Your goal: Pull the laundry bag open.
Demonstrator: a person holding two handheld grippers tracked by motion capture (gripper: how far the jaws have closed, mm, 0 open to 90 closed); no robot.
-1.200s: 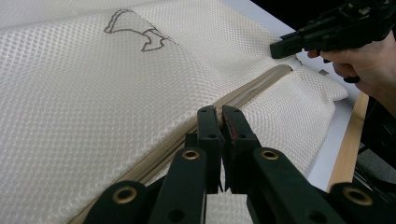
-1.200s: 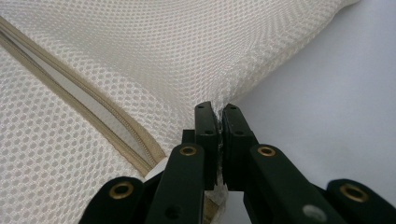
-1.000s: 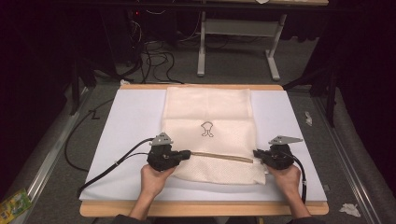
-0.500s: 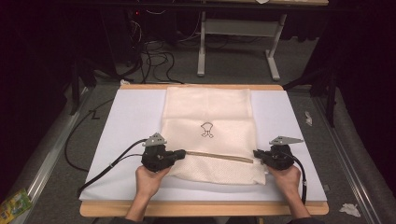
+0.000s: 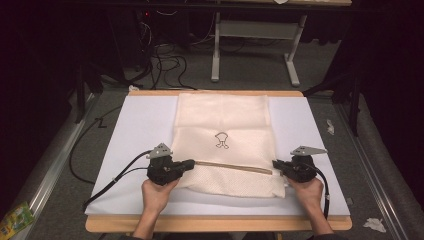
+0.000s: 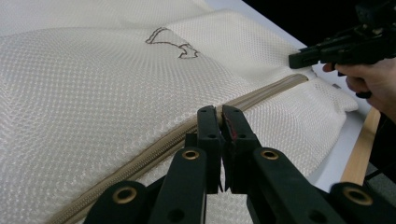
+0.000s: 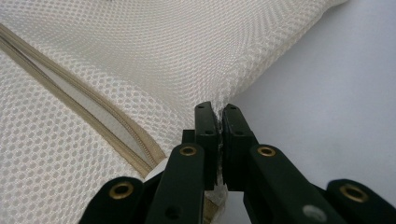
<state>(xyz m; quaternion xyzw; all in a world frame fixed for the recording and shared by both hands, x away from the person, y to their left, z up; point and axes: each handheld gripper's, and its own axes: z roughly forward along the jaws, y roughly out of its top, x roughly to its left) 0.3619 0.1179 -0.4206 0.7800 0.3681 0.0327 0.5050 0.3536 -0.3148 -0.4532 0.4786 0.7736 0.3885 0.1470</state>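
A cream mesh bag [image 5: 222, 117] lies flat on a white board [image 5: 140, 130], with a tan zipper [image 5: 232, 167] running across its near part. My left gripper [image 5: 191, 163] is at the zipper's left end. In the left gripper view the left gripper [image 6: 219, 114] is shut over the zipper [image 6: 261, 93]; the pull itself is hidden. My right gripper [image 5: 275, 164] is at the bag's near right edge. In the right gripper view the right gripper [image 7: 217, 112] pinches a fold of the mesh [image 7: 163, 42], and the zipper [image 7: 93, 116] beside it gapes open.
A small dark outline print [image 5: 221, 140] marks the bag's middle. The board rests on a wooden table [image 5: 215, 224]. Cables [image 5: 165, 55] and a metal table frame [image 5: 255, 30] lie beyond the far edge. Paper scraps [image 5: 374, 224] and a green packet [image 5: 15, 220] lie on the floor.
My left gripper has slid leftward along the zipper line, staying shut. The right gripper has held its place on the bag's edge.
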